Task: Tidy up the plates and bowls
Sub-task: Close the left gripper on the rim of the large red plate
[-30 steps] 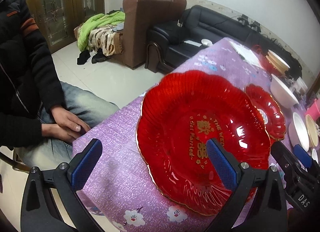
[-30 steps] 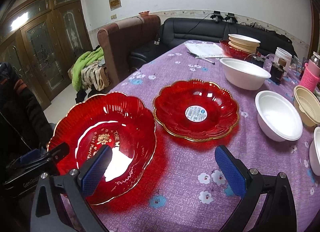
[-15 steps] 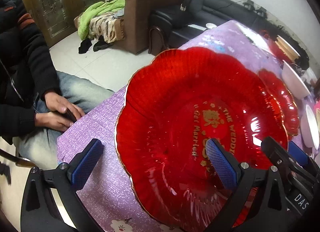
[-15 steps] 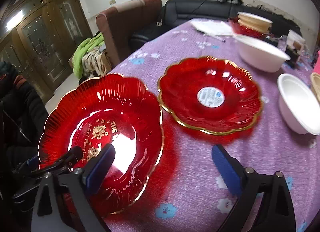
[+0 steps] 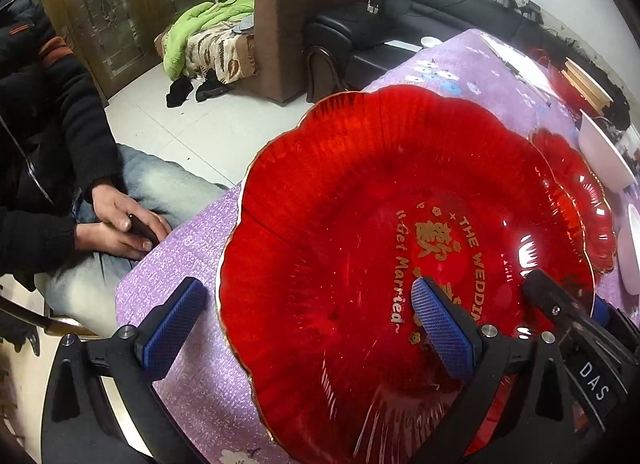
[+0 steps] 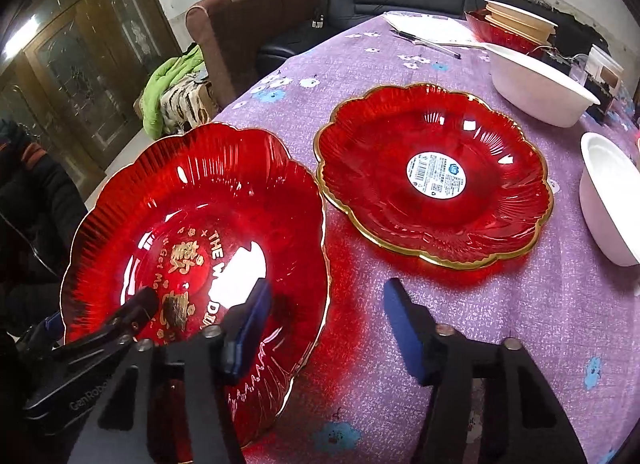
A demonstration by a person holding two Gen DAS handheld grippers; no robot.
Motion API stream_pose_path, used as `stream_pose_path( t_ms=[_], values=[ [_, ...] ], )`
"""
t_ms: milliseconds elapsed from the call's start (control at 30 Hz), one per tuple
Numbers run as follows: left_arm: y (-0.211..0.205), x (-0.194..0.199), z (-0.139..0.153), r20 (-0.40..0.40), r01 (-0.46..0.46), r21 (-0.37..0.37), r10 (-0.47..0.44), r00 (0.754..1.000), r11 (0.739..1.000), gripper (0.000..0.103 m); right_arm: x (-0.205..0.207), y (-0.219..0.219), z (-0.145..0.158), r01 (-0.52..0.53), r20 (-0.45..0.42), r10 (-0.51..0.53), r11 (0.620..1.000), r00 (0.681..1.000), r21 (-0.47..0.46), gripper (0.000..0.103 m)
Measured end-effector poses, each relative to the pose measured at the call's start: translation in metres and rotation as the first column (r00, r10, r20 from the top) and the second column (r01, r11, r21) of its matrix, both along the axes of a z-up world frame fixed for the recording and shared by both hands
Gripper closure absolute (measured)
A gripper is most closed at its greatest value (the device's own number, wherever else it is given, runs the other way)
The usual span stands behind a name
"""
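Over the lettered red plate, both the left gripper and right gripper, spread, have closed in, straddling its rim; lifting looks imminent.

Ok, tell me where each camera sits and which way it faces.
Left wrist: on the left gripper, facing over the wedding plate toward the sofas; its open blue fingers straddle the plate's left rim.
Right wrist: on the right gripper, facing up the table toward the sticker plate and white bowls; fingers open.
Shared: both plates, each other's gripper.
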State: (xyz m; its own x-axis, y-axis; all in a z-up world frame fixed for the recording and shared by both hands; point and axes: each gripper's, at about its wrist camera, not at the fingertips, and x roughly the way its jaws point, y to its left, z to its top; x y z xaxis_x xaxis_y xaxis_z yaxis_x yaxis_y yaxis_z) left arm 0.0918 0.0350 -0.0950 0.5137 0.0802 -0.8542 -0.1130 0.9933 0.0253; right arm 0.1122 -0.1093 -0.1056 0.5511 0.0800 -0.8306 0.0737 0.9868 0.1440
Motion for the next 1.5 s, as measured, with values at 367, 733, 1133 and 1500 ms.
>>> stream_pose_path(
  t_ms=[367,733,1133,1500],
  values=[
    [0.003,0.006,-0.001,0.016,-0.003,0.021,0.002,1.000,1.000,0.000,0.001,-0.003,0.000,-0.012,0.020,0.011,0.997,1.000,0.072,0.076],
    [0.000,0.005,0.004,0.048,0.028,0.032,-0.030,0.998,0.999,0.016,0.003,-0.007,-0.004,-0.018,0.020,0.015,0.987,1.000,0.162,0.089],
    [0.006,0.000,0.011,0.074,0.032,0.023,-0.034,0.997,0.999,0.057,-0.005,-0.015,-0.005,-0.021,0.028,0.015,0.978,0.999,0.205,0.092],
    [0.000,-0.037,0.035,0.115,0.062,-0.009,-0.060,0.991,0.998,0.057,-0.047,-0.017,0.025,-0.033,0.103,0.018,0.989,0.994,0.142,0.093]
  ],
)
